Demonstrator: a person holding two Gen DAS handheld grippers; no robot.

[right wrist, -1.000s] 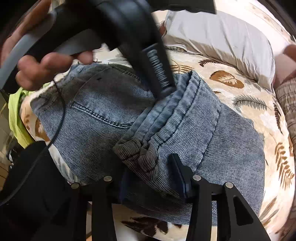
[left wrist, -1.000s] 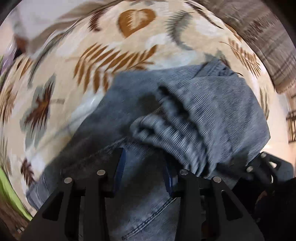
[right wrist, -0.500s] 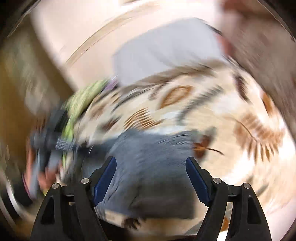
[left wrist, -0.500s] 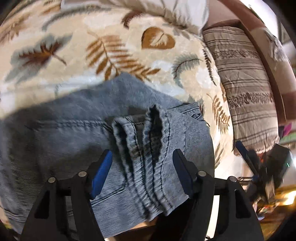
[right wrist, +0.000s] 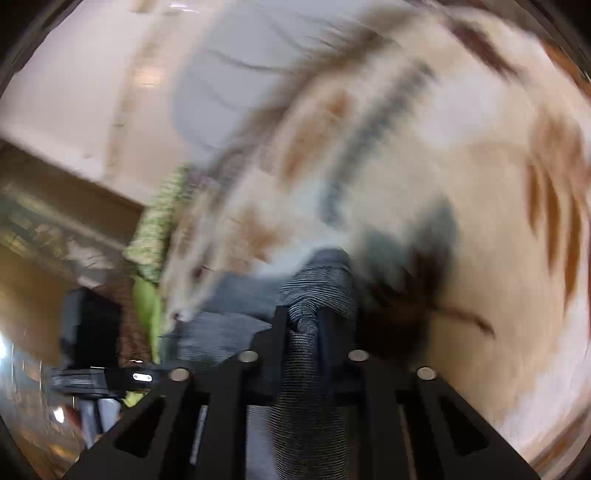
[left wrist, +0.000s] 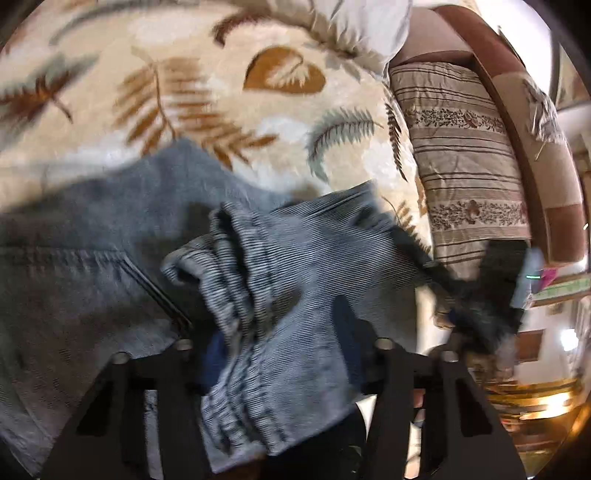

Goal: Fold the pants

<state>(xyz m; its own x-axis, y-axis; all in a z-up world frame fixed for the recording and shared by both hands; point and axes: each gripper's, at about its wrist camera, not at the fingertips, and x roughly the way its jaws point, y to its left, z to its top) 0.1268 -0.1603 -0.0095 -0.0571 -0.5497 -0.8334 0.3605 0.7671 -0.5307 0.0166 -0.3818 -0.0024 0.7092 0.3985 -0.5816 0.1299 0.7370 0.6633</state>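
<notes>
The grey-blue denim pants (left wrist: 110, 266) lie folded on a bed with a leaf-patterned cover (left wrist: 207, 85). In the left wrist view, the bunched elastic waistband (left wrist: 240, 295) runs between the fingers of my left gripper (left wrist: 280, 354), whose jaws stand apart with fabric between them. In the right wrist view, my right gripper (right wrist: 301, 325) is shut on a thick fold of the pants (right wrist: 317, 273) and the picture is blurred by motion. The right gripper also shows, blurred, at the right edge of the left wrist view (left wrist: 480, 295).
A striped beige pillow (left wrist: 458, 155) lies at the right of the bed and a white pillow (left wrist: 365, 26) at its head. A green cloth (right wrist: 155, 236) hangs at the bed's left edge. The floor shows beyond the bed.
My right gripper was open half a second ago and is now shut on a fold of the pants. My left gripper has moved in over the waistband, its jaws still apart.
</notes>
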